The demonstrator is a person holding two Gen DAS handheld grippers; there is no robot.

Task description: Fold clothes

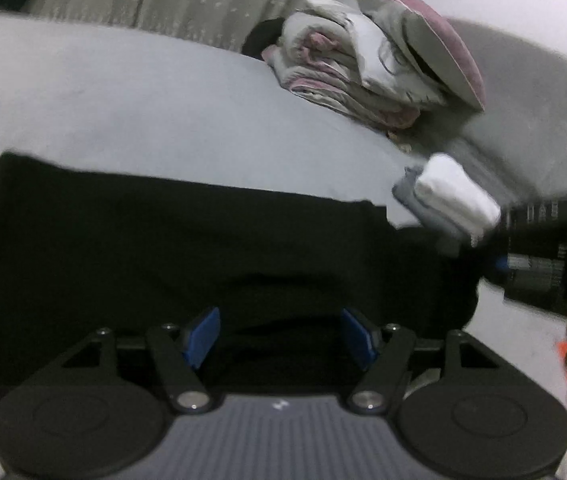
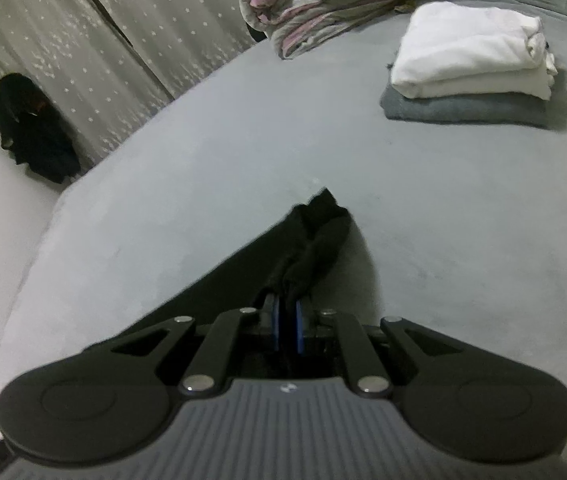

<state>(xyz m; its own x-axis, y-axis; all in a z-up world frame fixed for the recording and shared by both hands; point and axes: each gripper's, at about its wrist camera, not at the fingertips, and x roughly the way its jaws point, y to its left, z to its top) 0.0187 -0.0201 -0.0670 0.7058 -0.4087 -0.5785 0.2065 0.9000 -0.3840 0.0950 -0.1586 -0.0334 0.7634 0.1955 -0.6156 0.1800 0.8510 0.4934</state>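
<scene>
We have the black garment (image 1: 203, 248) spread on the bed (image 2: 403, 220), our right gripper (image 2: 287, 320) pinching one corner, our left gripper (image 1: 279, 336) gaping above it (holding nothing); a one-sided pull could skew the fold.

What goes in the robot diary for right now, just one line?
left gripper: open over black garment | right gripper: shut on garment edge | bed

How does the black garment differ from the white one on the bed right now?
The black garment lies spread out, unfolded; the white garment is folded into a compact bundle. The black one is pinched in the shut right gripper; the white one is untouched, stacked on a folded grey garment. Both are on the bed.
</scene>
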